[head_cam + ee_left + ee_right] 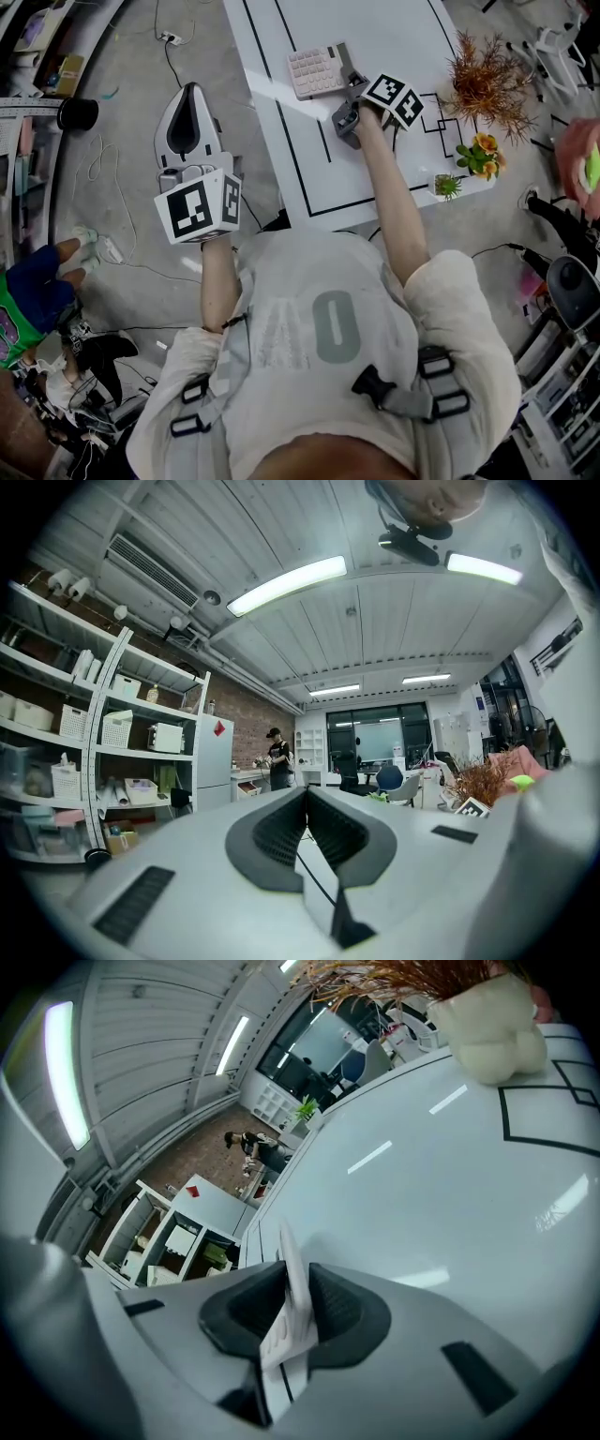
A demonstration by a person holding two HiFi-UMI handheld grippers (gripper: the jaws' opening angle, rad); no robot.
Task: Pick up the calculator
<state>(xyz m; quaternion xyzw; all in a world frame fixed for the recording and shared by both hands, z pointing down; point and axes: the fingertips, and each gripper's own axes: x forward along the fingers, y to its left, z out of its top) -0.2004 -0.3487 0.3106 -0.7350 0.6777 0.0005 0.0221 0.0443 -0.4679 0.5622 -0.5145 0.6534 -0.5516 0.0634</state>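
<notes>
Calculator (316, 71), gripped at one edge by the right gripper (352, 86).
Nearest, left of the white table (394, 37) and over the floor: left gripper (192, 94), jaws closed together with nothing between them. On the table, near its middle: right gripper, pads clamped on the calculator's right edge. Farther along, at the table's right edge: dried orange plant (483, 82) and small flower pot (480, 155).

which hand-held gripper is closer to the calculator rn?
Right. The right hand-held gripper is clamped on the calculator edge, over the white table. The left hand-held gripper hangs off the table, over the floor, jaws together and empty.
</notes>
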